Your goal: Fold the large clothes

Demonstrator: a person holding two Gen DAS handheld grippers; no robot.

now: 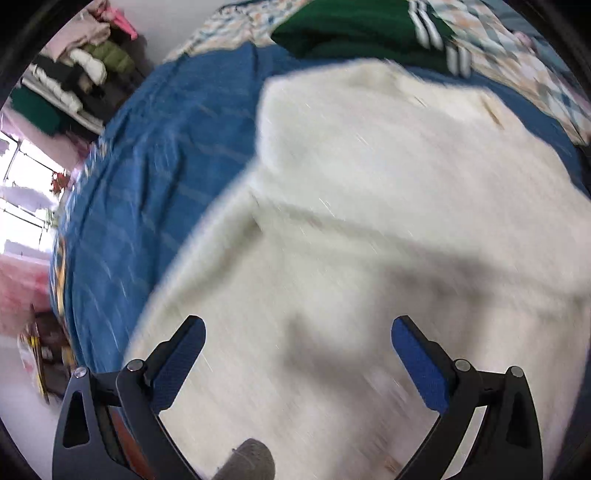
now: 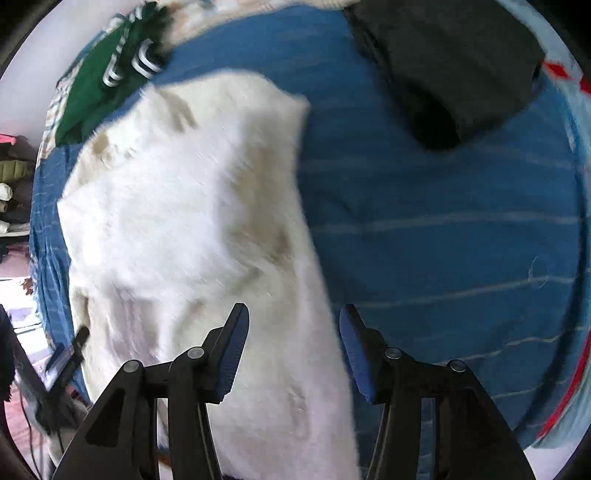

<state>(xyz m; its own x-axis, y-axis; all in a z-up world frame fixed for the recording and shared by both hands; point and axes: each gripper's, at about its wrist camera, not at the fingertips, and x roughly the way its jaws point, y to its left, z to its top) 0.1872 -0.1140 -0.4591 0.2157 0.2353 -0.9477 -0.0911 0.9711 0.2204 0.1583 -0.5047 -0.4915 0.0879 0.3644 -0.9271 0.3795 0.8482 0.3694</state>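
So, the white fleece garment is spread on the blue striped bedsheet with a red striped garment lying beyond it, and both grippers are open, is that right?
Not quite: the garment beyond the white fleece garment is green with white stripes, as both wrist views show. The rest holds: it lies on the blue striped bedsheet, and the left gripper and right gripper are open.

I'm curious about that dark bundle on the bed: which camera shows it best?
The right wrist view: the dark folded garment lies in plain sight at the far right of the blue bedsheet, apart from the white fleece garment. The left wrist view doesn't show it.
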